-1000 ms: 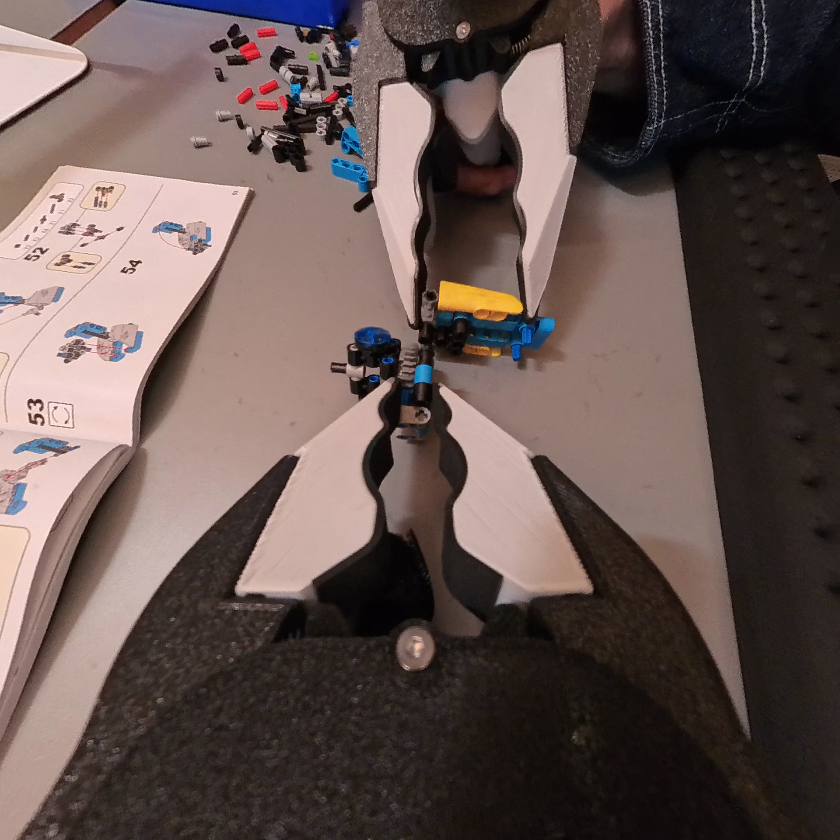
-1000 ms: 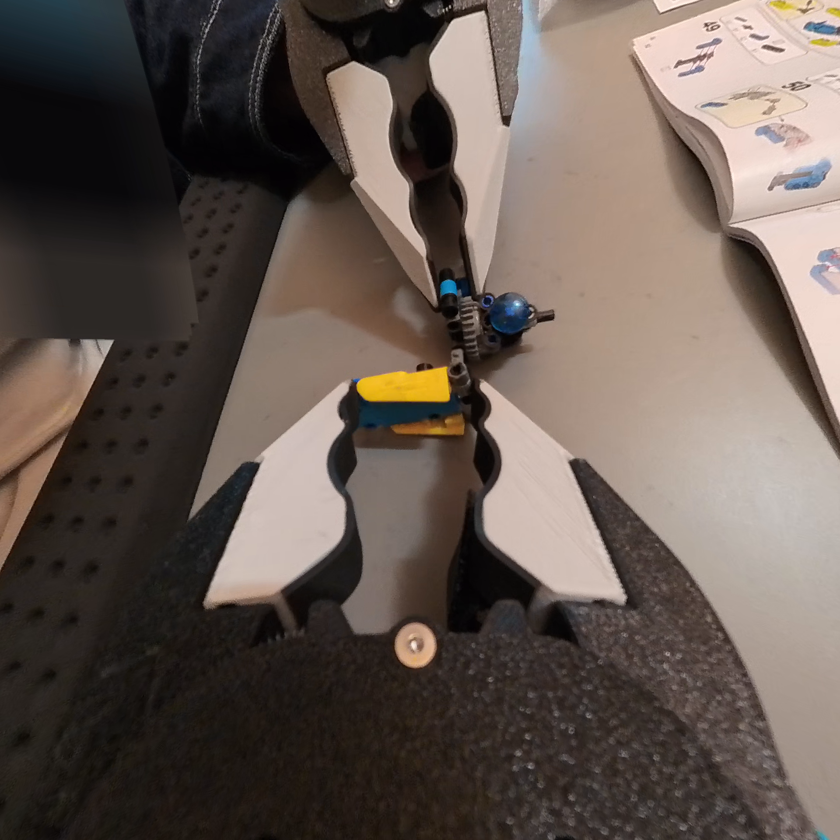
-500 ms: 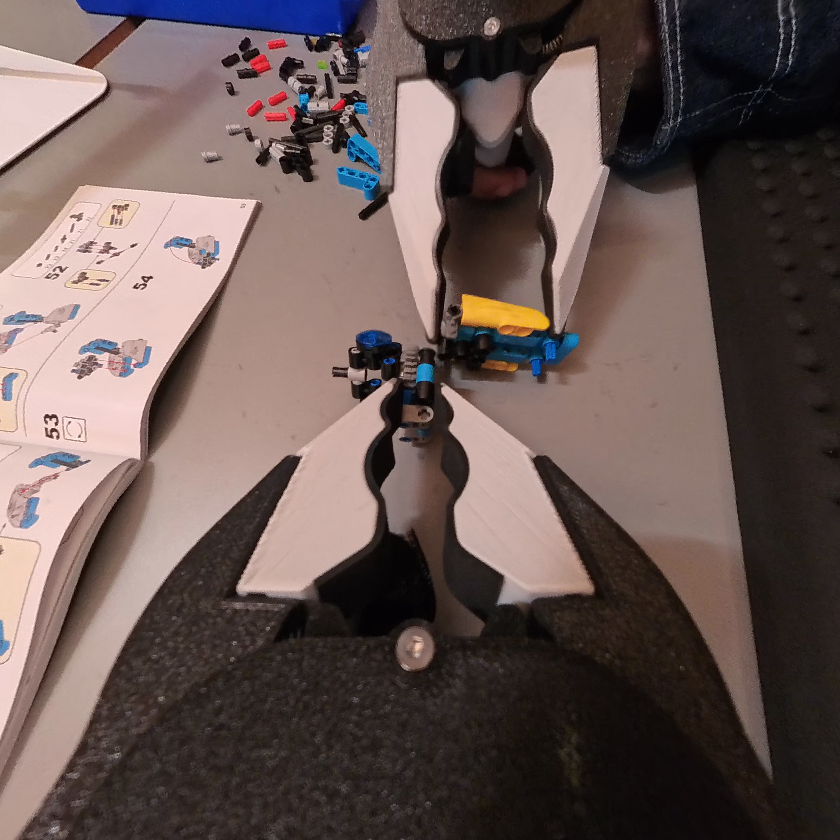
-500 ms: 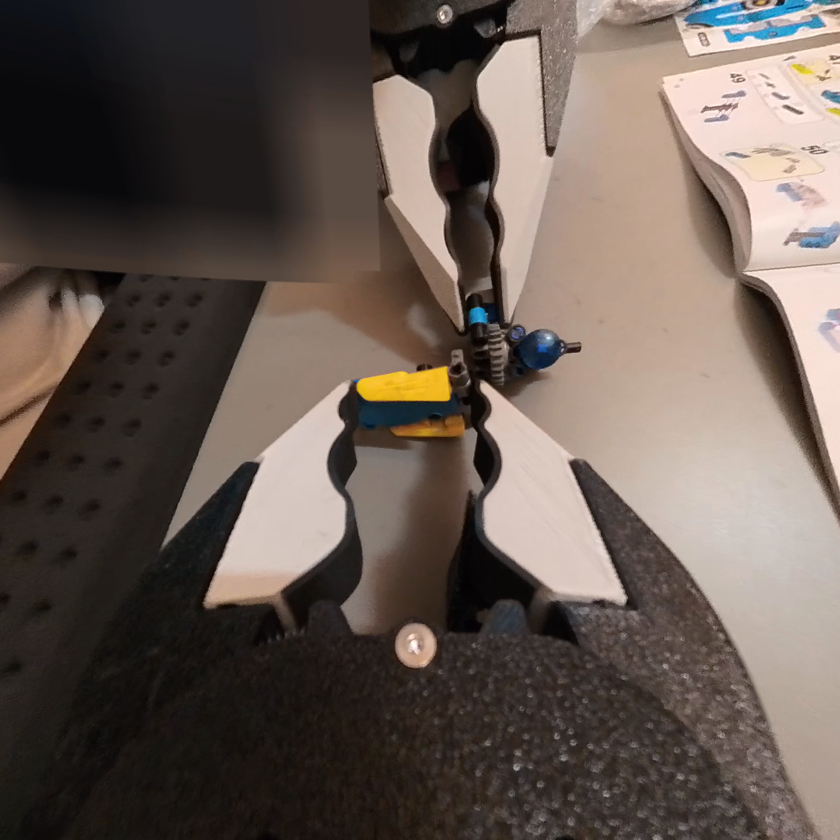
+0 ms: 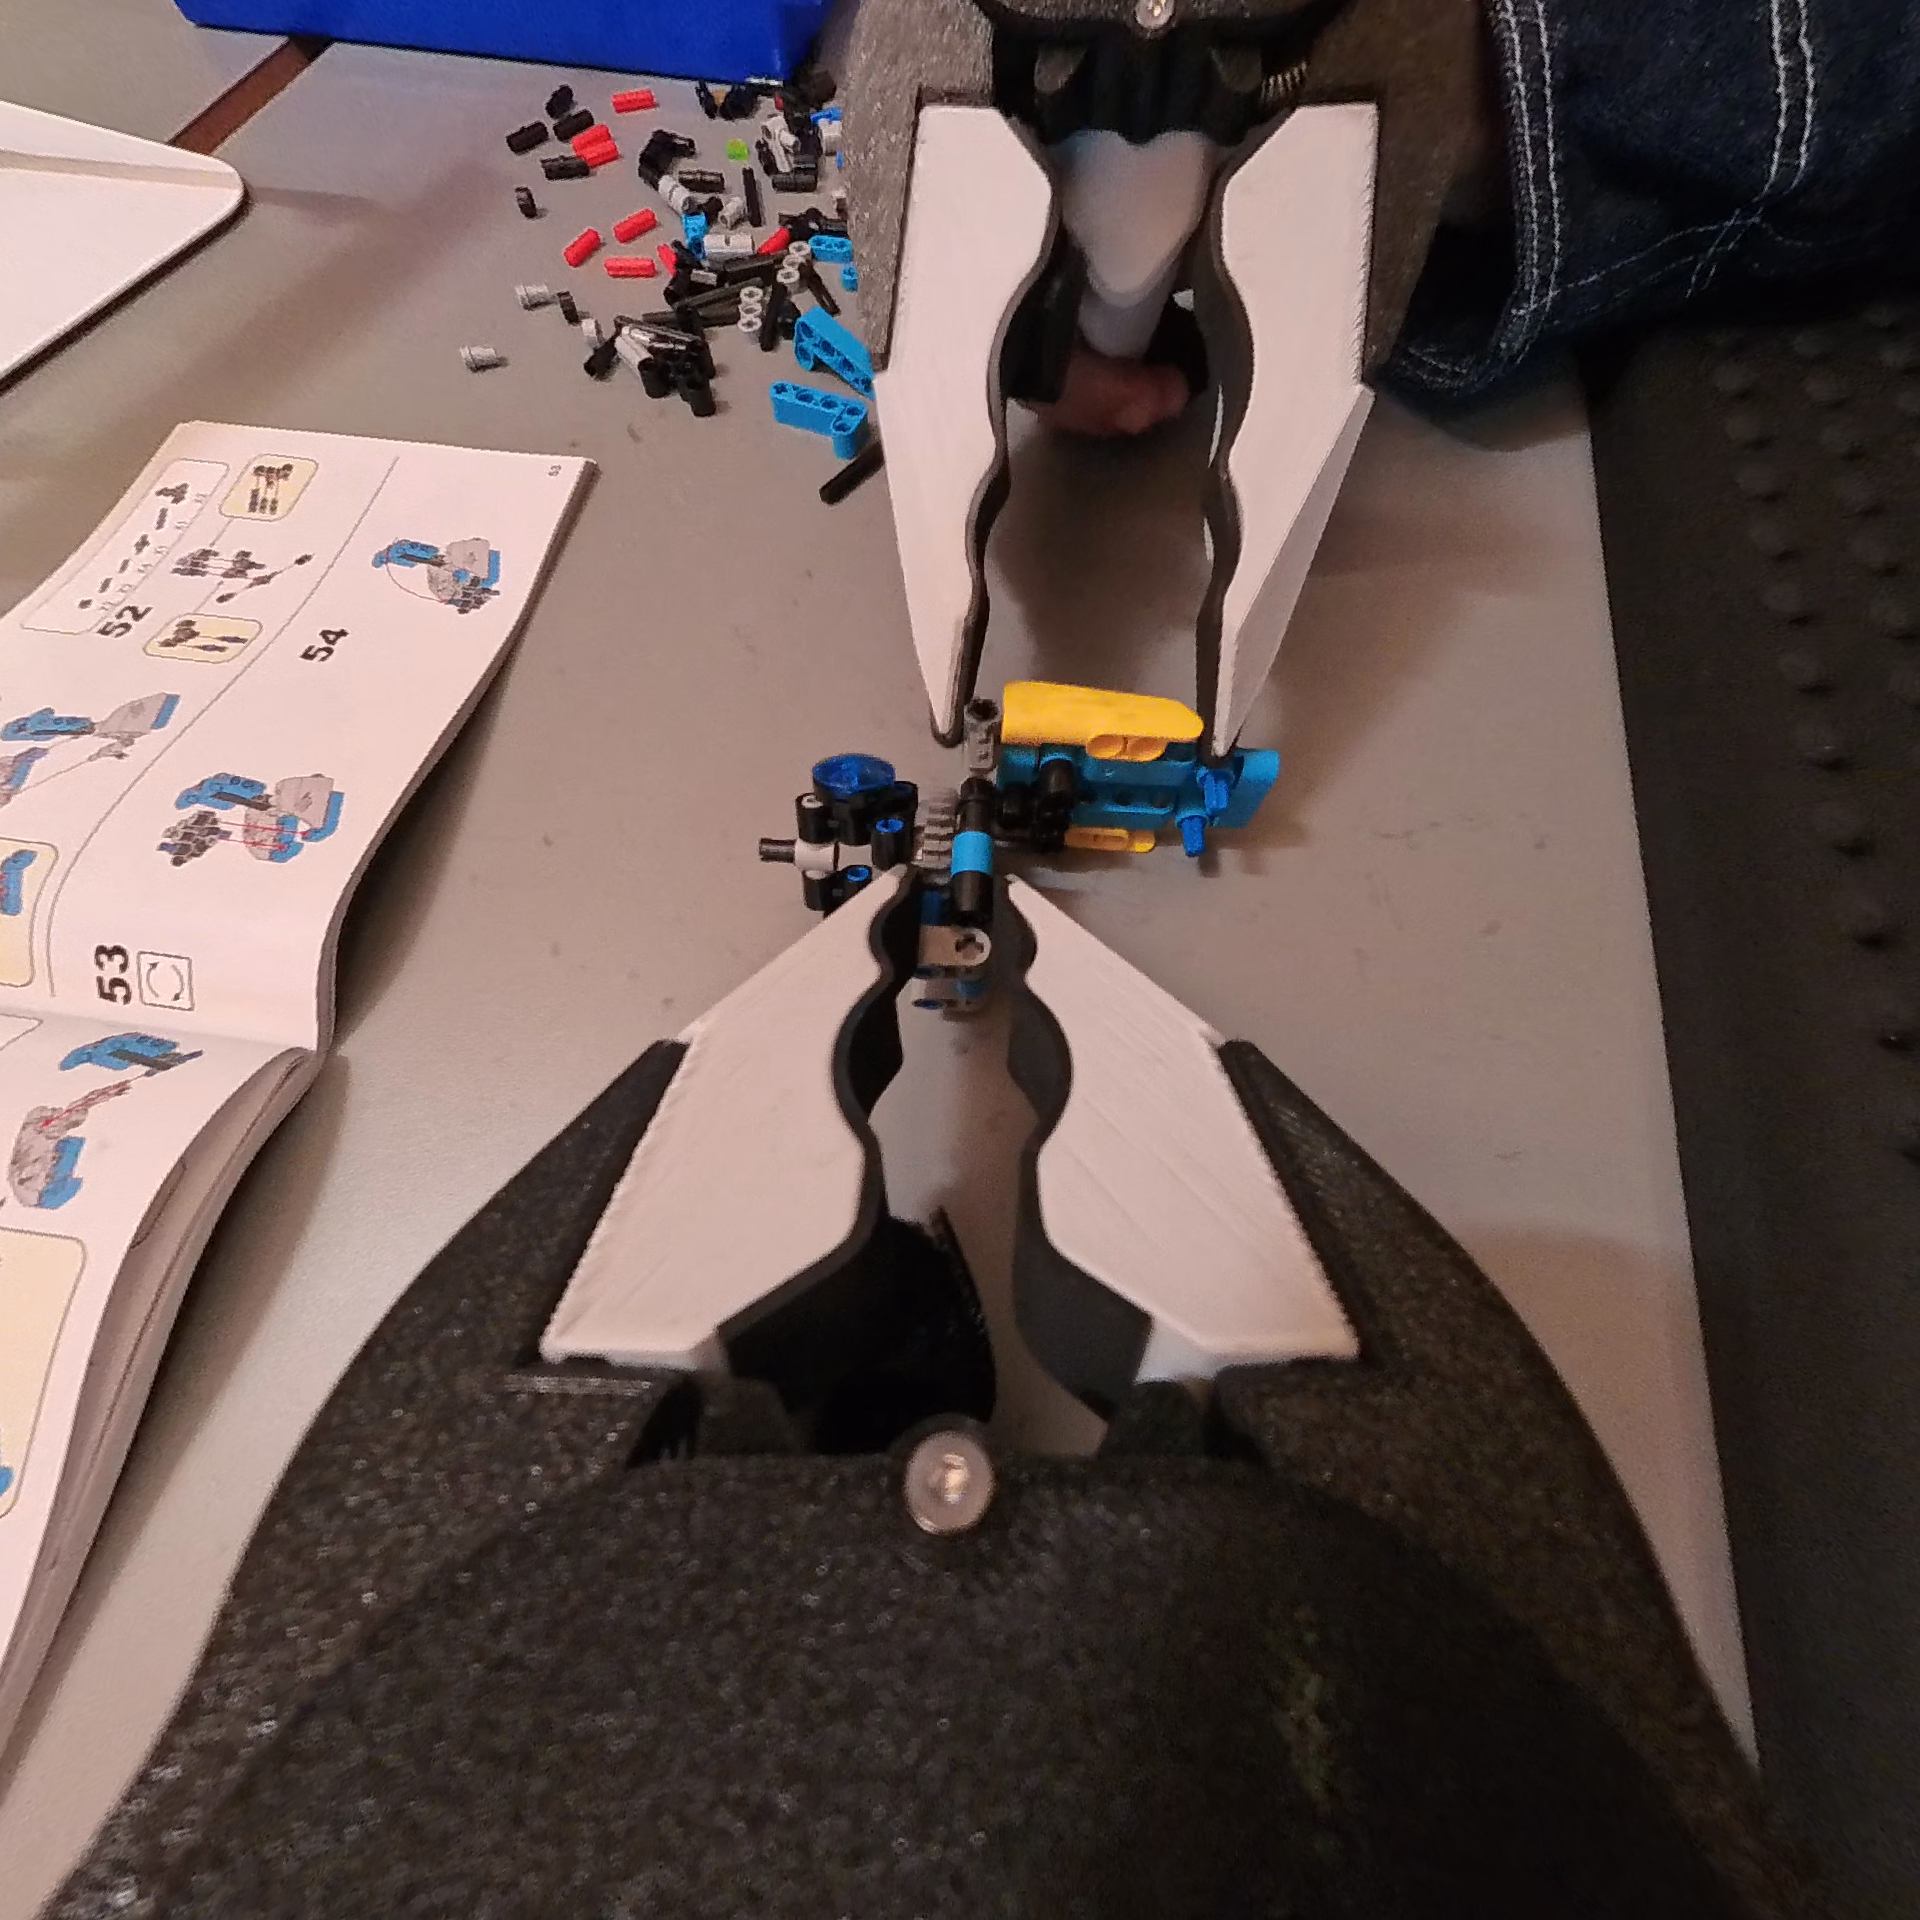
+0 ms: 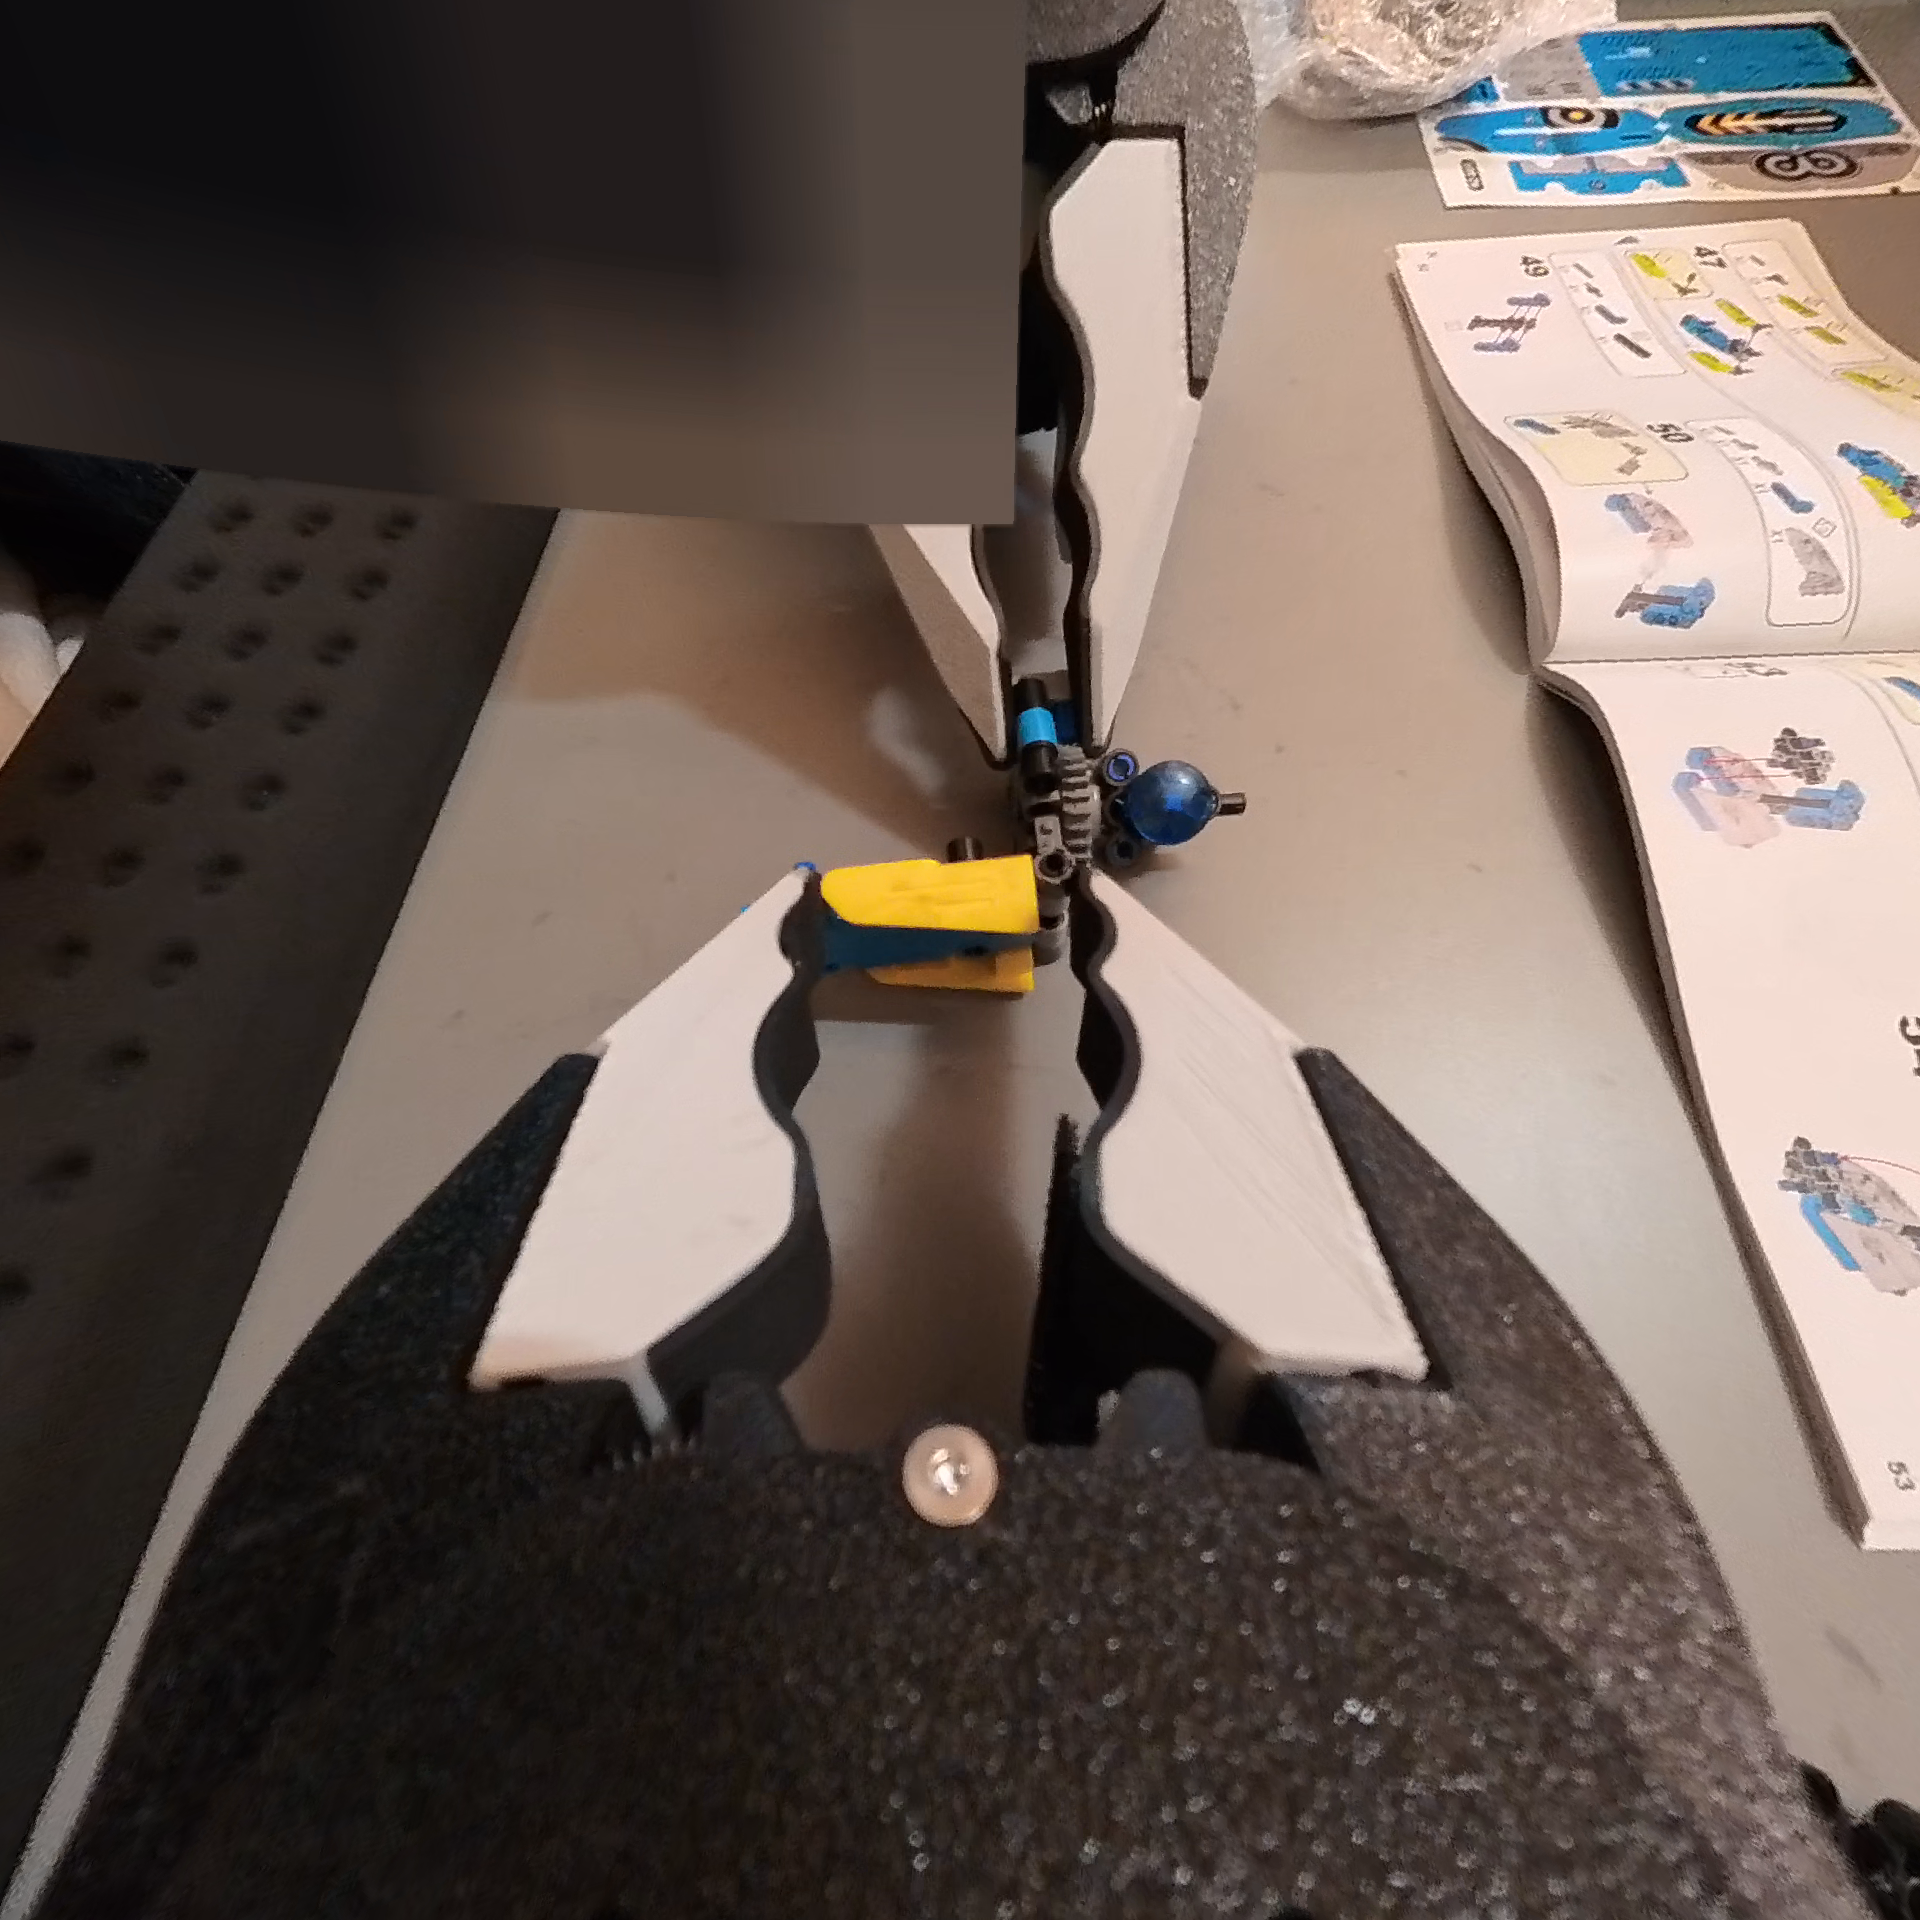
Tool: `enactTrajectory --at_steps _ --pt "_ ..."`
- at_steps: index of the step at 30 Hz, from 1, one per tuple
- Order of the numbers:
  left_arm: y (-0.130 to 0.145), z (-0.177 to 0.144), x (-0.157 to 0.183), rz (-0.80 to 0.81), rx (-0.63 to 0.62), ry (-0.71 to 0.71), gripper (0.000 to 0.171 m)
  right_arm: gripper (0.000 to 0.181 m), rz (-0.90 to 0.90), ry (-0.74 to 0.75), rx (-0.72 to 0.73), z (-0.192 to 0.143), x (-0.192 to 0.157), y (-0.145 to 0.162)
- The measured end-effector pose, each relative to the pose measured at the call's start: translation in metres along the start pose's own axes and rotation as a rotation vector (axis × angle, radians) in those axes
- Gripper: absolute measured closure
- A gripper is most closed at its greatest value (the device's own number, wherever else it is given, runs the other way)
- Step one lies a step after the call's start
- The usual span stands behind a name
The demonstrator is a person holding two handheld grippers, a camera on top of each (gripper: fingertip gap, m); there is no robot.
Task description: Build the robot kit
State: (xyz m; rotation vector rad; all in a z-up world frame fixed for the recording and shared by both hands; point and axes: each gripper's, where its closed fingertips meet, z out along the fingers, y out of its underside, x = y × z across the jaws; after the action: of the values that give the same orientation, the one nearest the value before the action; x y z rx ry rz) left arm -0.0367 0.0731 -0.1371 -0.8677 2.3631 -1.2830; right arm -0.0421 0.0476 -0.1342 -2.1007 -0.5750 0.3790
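My left gripper (image 5: 954,902) is shut on a small black, grey and blue brick assembly (image 5: 883,821) with a grey gear and a clear blue dome. My right gripper (image 6: 943,902) is shut on a yellow and blue brick assembly (image 6: 930,899), gripped across its length. The two assemblies meet end to end just above the grey table (image 5: 1403,935), touching at the gear and a grey connector. The right gripper (image 5: 1084,736) faces me in the left wrist view with the yellow assembly (image 5: 1101,727). The left gripper (image 6: 1044,743) shows in the right wrist view, with its assembly (image 6: 1169,810).
An open instruction booklet (image 5: 260,727) lies left of the left gripper and shows in the right wrist view (image 6: 1714,727). Loose small pieces (image 5: 707,270) lie before a blue bin (image 5: 520,31). A black perforated mat (image 5: 1766,935) borders the table. A sticker sheet (image 6: 1662,114) lies far right. My two grippers' fingertips are within a few centimetres of each other.
Both grippers keep their grips. In the right wrist view the left gripper has swung from leaning left to nearly upright, and the two assemblies have drawn closer together.
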Motion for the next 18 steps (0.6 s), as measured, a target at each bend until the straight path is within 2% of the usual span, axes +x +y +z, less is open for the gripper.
enactTrajectory --at_steps 5,18 --pt "-0.0002 0.0006 0.0003 0.005 -0.001 -0.011 0.158 0.134 0.001 0.014 -0.031 0.0011 -0.0004 -0.0009" --pt "-0.0019 0.0030 0.0043 -0.015 -0.001 -0.005 0.159 0.135 -0.007 -0.022 0.022 0.0044 -0.0044 -0.0025"
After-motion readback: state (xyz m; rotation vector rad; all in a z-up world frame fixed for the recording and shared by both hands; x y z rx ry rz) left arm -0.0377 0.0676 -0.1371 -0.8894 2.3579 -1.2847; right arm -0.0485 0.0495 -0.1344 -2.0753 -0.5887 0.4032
